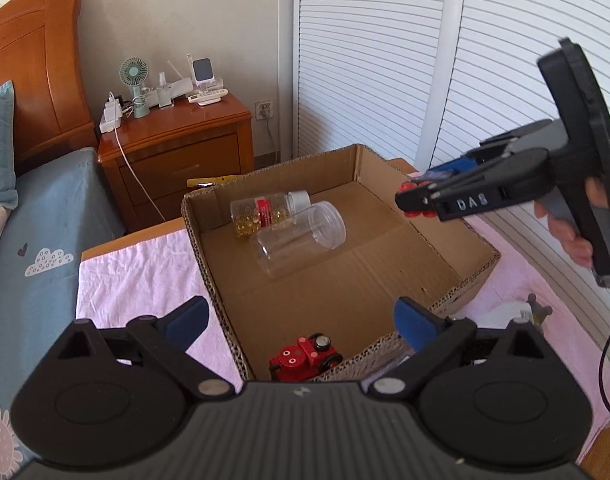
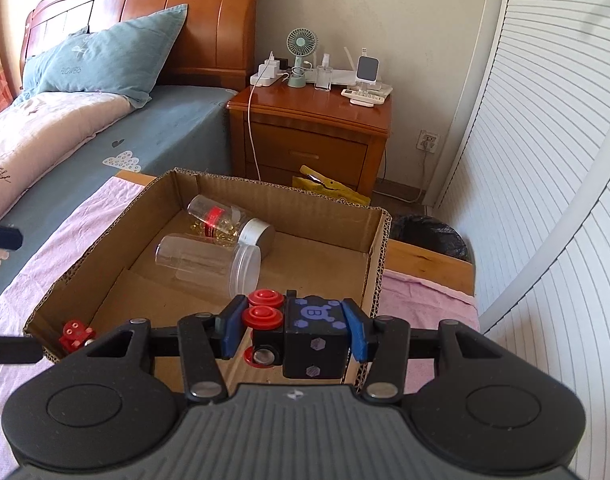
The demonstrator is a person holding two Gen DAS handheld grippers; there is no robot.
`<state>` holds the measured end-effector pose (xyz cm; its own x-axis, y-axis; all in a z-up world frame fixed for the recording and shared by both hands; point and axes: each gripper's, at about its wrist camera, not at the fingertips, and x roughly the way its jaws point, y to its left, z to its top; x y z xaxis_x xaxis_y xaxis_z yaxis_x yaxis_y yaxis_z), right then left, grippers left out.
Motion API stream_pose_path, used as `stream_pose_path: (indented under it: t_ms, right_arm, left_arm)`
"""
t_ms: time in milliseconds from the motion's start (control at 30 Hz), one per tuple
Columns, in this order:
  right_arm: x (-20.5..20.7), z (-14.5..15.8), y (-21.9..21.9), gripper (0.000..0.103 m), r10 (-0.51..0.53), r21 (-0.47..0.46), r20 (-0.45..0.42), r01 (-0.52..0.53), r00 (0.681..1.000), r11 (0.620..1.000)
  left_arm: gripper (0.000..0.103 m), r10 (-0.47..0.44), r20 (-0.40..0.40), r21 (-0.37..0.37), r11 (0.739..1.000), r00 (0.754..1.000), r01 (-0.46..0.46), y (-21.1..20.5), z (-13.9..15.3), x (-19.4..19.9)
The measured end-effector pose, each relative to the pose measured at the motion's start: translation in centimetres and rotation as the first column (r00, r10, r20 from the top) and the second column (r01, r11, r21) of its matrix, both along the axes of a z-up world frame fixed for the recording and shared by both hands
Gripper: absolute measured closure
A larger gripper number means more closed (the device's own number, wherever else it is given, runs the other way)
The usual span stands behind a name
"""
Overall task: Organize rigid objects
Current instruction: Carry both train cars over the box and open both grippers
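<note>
Three items already lie in the box (image 2: 379, 240); right gripper (image 2: 293, 334), clamping the black train (image 2: 305, 340), should lower to bare floor by the right wall; left gripper (image 1: 301, 320) gapes empty.

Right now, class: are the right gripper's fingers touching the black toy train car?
Touching. The right wrist view shows both blue pads pressed against the black toy train car, held above the cardboard box.

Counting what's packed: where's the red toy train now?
The red toy train sits inside the cardboard box, in its near corner below the open left tongs.
</note>
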<state>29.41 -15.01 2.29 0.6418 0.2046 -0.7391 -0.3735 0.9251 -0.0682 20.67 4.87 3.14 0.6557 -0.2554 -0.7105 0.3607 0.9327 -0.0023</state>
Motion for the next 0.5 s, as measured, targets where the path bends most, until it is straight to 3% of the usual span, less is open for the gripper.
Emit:
stream_pose_path:
  t_ms: [267,300,333,400,500]
  right_arm:
    - [4.8,0.2,0.7,0.046,-0.038,-0.019,-0.005,0.038,0.999,0.999]
    - [5.1,0.3,0.8,0.036,-0.037,-0.016,-0.003,0.036,0.999,0.999]
    - [5.4,0.4,1.0,0.017,-0.035,-0.018,0.000,0.035,0.999,0.999]
    - [5.2,0.9,1.3,0.000,-0.042,-0.018,0.029,0.043,0.999,0.999]
    - [3.8,1.5,1.3,0.000,-0.023,0.015,0.029,0.023,0.999,1.000]
  left_arm:
    - [0.004,-0.009,0.027,0.049,0.999,1.000,0.008,0.5,0.2,-3.3]
    - [0.004,-0.009,0.023,0.046,0.999,1.000,0.008,0.6,0.2,-3.5]
    - [0.004,-0.010,0.020,0.045,0.999,1.000,0.009,0.7,0.1,-3.7]
    - [0.004,-0.004,0.021,0.054,0.999,1.000,0.002,0.7,0.0,-3.9]
    - [0.003,0.007,0.022,0.056,0.998,1.000,-0.008,0.9,-0.3,-4.3]
